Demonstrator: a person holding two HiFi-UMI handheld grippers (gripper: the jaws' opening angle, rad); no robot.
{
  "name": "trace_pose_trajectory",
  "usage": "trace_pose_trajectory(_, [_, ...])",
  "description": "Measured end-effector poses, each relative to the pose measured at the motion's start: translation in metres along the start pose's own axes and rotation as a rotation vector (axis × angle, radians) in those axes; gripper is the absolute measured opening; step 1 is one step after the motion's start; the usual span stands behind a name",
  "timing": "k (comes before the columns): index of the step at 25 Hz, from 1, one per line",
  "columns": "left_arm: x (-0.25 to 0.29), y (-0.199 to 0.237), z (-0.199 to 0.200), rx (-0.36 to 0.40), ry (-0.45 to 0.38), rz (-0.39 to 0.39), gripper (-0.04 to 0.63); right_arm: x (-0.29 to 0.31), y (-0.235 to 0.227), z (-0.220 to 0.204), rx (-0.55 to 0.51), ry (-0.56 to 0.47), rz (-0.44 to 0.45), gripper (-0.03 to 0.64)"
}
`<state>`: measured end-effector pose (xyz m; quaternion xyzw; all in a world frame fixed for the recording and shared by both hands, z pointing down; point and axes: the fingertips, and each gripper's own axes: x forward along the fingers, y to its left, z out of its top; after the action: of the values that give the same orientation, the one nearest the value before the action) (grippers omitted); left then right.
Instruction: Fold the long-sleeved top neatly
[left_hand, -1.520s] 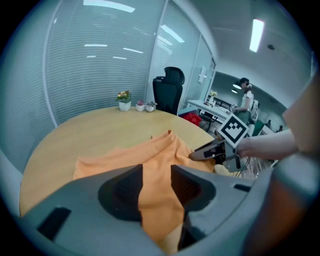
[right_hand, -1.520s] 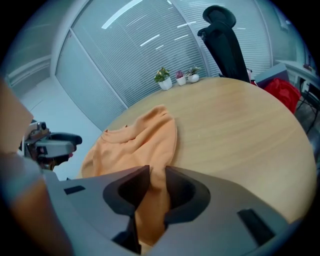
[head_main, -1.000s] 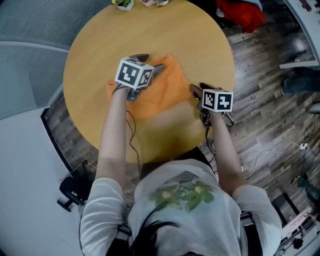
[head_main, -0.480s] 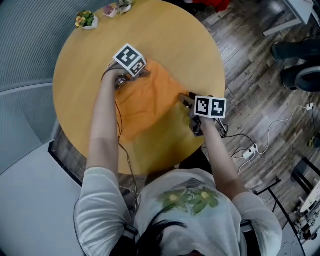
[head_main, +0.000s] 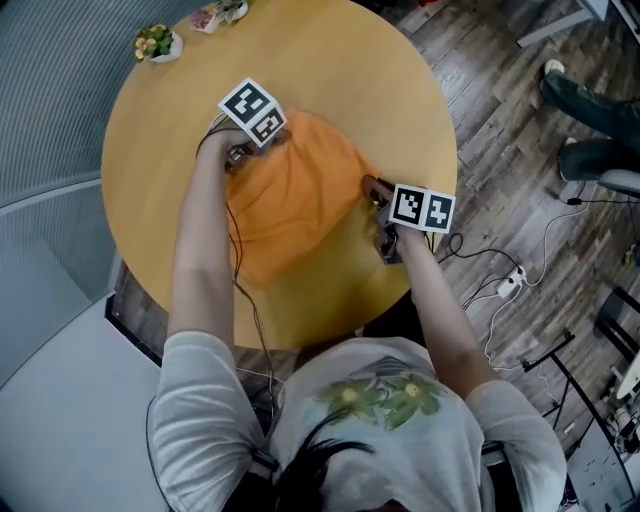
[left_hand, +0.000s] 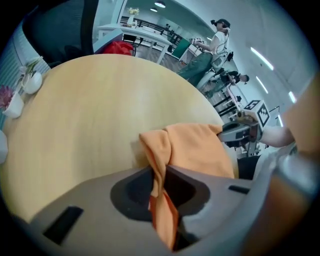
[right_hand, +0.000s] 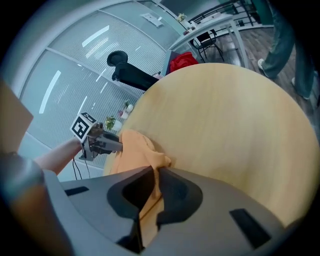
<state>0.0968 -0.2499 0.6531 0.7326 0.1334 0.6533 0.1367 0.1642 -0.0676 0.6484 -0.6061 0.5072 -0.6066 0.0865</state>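
orange long-sleeved top (head_main: 295, 200) lying rumpled on round wooden table (head_main: 340, 70), spanning the gap between the two grippers. left gripper (head_main: 238, 157) sits at the cloth's far-left edge, pointing steeply down. its jaws have just been closing and now pinch a fold of the orange fabric; in the left gripper view the fold runs down between the pads. right gripper (head_main: 374, 190) sits at the cloth's right edge, nearer the person, tilted down less steeply. its jaws have likewise just been closing and are clamped on a thin ridge of the same fabric, seen between the pads in the right gripper view. each gripper view shows the other gripper across the garment, at the opposite edge of the cloth. fabric between them is bunched, not flat; its lower part reaches back between the two forearms toward the person. small flower pot (head_main: 155, 42) stands well beyond the left gripper at the table's far rim, apart from the top. power strip (head_main: 510, 283) with cable lies on the wood floor (head_main: 500, 130), off to the right of the right gripper.
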Motion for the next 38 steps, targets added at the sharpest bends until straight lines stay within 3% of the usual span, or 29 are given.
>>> trace_pose_trajectory(8, [-0.017, -0.005, 0.006, 0.065, -0.123, 0.018, 0.060, -0.023, 0.012, 0.013, -0.089, -0.086, -0.013, 0.037])
trace_pose_trajectory(16, [-0.052, -0.029, 0.023, 0.161, -0.330, 0.060, 0.060, -0.069, 0.048, 0.026, -0.324, -0.207, -0.045, 0.035])
trace_pose_trajectory(21, [-0.075, -0.041, 0.018, 0.266, -0.432, 0.167, 0.060, -0.090, 0.081, 0.018, -0.488, -0.257, -0.043, 0.037])
trace_pose_trajectory(25, [-0.092, -0.050, -0.003, 0.336, -0.476, 0.260, 0.060, -0.097, 0.113, -0.002, -0.598, -0.270, -0.021, 0.037])
trace_pose_trajectory(30, [-0.113, -0.051, -0.041, 0.370, -0.552, 0.356, 0.060, -0.093, 0.153, -0.037, -0.687, -0.257, 0.038, 0.037])
trace_pose_trajectory(38, [-0.131, -0.052, -0.130, 0.327, -0.598, 0.473, 0.061, -0.061, 0.208, -0.124, -0.855, -0.126, 0.149, 0.037])
